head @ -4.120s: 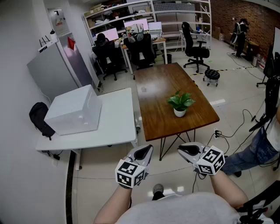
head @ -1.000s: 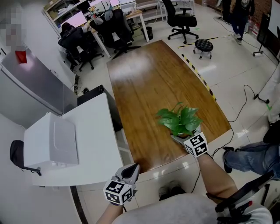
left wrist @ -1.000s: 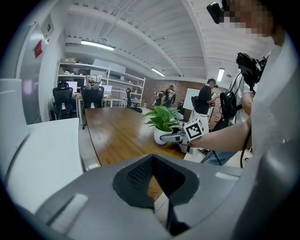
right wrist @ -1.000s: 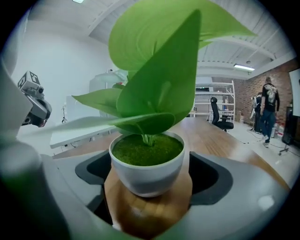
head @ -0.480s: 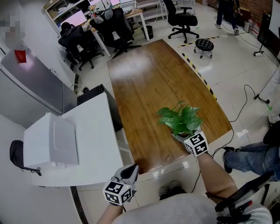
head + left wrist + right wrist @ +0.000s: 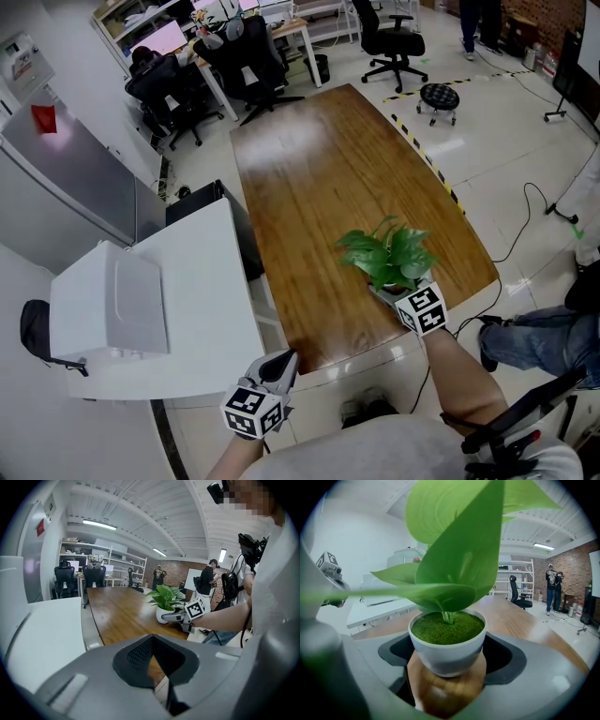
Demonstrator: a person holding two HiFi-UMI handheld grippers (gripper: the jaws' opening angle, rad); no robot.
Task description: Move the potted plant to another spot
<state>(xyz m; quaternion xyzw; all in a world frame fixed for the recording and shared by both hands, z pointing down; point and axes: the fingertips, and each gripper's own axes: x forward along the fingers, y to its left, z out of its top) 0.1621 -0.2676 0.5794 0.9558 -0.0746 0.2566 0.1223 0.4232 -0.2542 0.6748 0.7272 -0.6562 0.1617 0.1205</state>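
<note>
Right hand-held gripper (image 6: 394, 289) apparently clamps potted plant (image 6: 447, 644) on wooden table (image 6: 309, 178); office chairs (image 6: 246, 58) beyond.

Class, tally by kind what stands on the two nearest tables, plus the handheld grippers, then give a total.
potted plant: 1
white box: 1
grippers (left gripper, right gripper): 2
Total: 4
</note>
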